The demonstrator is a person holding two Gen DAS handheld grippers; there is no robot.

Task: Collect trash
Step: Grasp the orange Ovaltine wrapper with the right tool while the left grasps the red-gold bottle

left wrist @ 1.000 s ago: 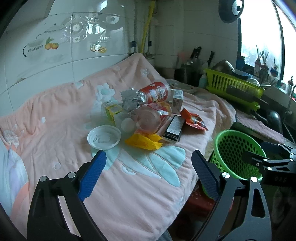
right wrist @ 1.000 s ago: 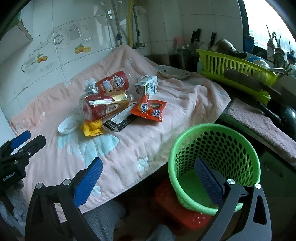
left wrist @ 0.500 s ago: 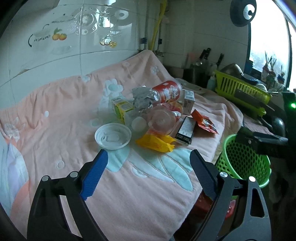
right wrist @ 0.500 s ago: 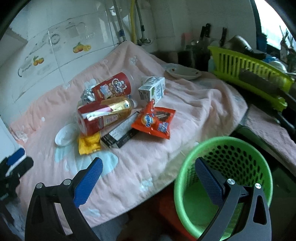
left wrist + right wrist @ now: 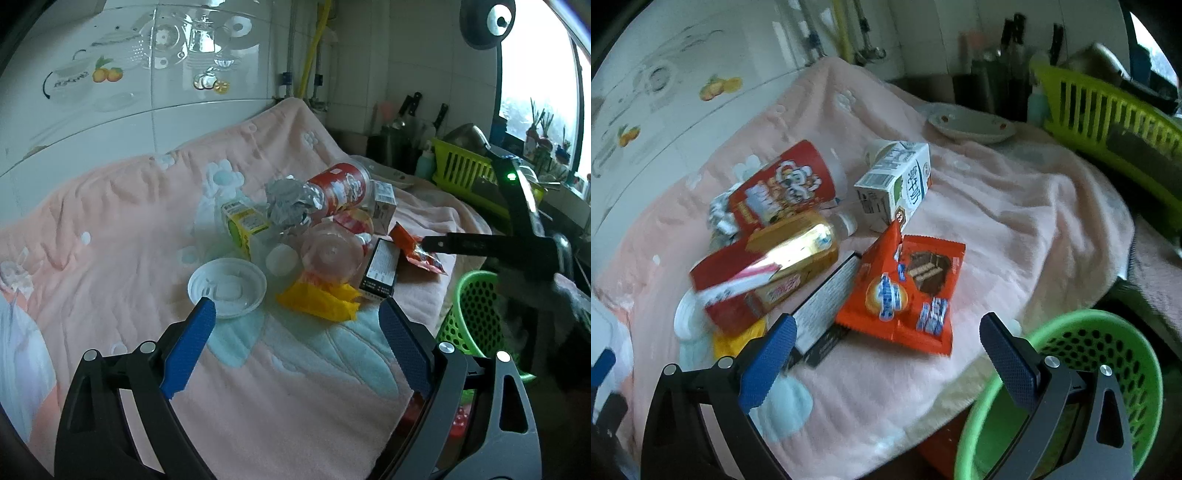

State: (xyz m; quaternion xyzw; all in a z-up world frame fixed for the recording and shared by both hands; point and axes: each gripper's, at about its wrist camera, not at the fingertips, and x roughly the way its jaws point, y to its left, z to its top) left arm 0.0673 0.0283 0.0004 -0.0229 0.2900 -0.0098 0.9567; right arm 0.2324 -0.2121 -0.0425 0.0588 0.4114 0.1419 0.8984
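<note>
A: Grippers?
B: Left gripper (image 5: 295, 332) has its blue pads spread wide, nothing between them, hanging above the pink blanket (image 5: 110, 221) near its front edge. Right gripper (image 5: 886, 343) also spread wide and empty, over the blanket's front right edge.

A: Trash?
B: One pile, mid-blanket, toward the right side. White plastic lid (image 5: 227, 287) sits at the pile's left, nearest the left pads. Yellow wrapper (image 5: 321, 300) just right of it, touching a clear pink cup (image 5: 332, 252) lying on its side. Black box (image 5: 380, 267) lies beside the cup. Crumpled foil (image 5: 291, 203) is at the mouth of a red snack tube (image 5: 341, 188), also on its side. Yellow-green carton (image 5: 243, 223) at the pile's left rear.

A: Right view adds?
B: Orange snack wrapper (image 5: 905, 291) flat on the blanket, closest to the right pads, overlapping the black box's edge. White milk carton (image 5: 894, 184) behind it, tipped over. Gold-and-red packet (image 5: 768, 273) left of the wrapper.

A: Bin?
B: Green mesh basket (image 5: 1108, 354) below the blanket's front right corner, off the bench, partly behind the right gripper's right finger. Can't tell its contents.

A: Background?
B: White dish (image 5: 971, 123) at the blanket's rear right edge, lime dish rack (image 5: 1108, 110) beyond it.
</note>
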